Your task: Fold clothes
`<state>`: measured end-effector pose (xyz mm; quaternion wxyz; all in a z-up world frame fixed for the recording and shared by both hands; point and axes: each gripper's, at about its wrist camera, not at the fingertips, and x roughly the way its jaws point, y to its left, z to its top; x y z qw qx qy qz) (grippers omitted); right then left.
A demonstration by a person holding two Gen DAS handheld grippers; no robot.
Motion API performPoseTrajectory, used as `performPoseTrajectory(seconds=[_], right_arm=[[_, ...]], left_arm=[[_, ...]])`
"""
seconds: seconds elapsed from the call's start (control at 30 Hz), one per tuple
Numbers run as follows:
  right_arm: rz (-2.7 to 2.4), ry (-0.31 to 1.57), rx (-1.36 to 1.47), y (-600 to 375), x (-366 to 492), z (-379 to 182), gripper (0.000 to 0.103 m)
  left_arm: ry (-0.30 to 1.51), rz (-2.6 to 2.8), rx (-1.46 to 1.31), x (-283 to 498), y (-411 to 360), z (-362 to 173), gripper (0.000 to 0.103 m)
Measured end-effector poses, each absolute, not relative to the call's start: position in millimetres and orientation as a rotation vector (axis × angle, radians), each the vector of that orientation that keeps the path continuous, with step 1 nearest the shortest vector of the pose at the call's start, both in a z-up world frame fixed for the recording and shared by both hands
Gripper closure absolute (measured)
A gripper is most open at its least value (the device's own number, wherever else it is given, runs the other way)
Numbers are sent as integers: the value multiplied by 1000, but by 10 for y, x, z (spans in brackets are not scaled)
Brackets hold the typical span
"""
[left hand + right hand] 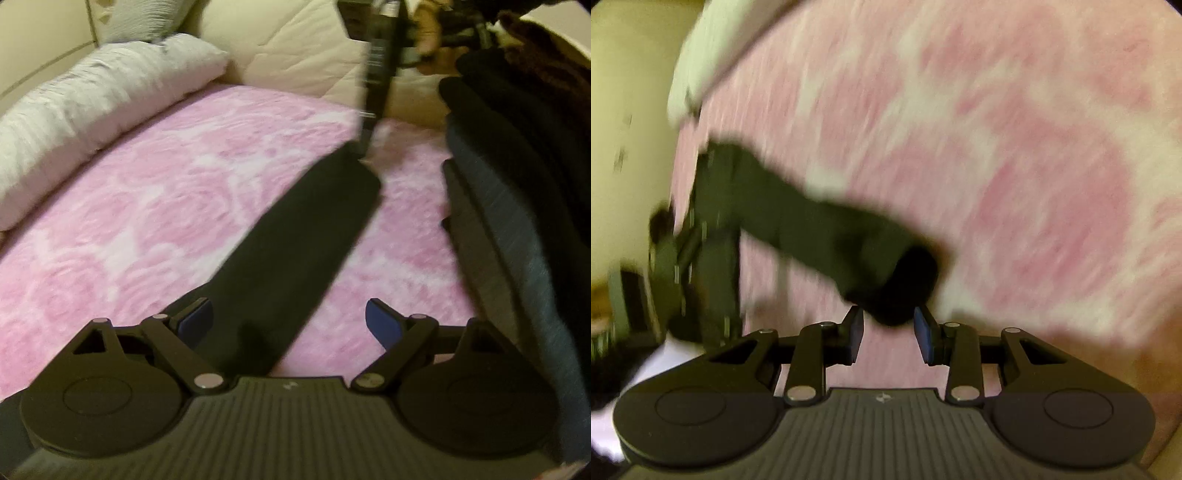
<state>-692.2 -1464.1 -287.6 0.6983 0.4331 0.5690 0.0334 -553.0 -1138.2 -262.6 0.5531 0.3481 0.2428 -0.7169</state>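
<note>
A long black garment point(295, 240) lies flat as a narrow strip on the pink rose-patterned blanket point(166, 206). Its near end runs between the blue pads of my left gripper point(286, 310), whose jaws stand wide apart with neither pad pressing on it. My right gripper point(364, 147) reaches down to the strip's far end. In the blurred right wrist view, the garment's rounded end point(897, 280) lies just beyond my right gripper point(888, 317). Its jaws are parted and the pads are off the cloth.
A stack of folded dark clothes point(517, 192) rises along the right. A grey-white pillow point(92, 118) lies along the far left, with a cream quilt point(295, 48) behind it. A hand point(428, 33) holds the right gripper at the top.
</note>
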Motion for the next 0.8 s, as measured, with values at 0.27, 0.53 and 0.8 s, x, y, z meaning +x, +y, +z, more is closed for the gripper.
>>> performPoseTrajectory(seconds=[0.27,0.53,0.8], right_arm=[[-81,1162,858,-14715,-6739,-2829,63],[-73,1228,892,-14604,-6619,-3114,61],[-33,1305,860,-14487,-6554,-3161,98]], left_arm=[[567,-1746,987,-5758,-11705,-2931,77],[533,-1777,1048,-5815,-11638,-3033,94],[517,-1804,1082,-5891,-11554,-3072,103]])
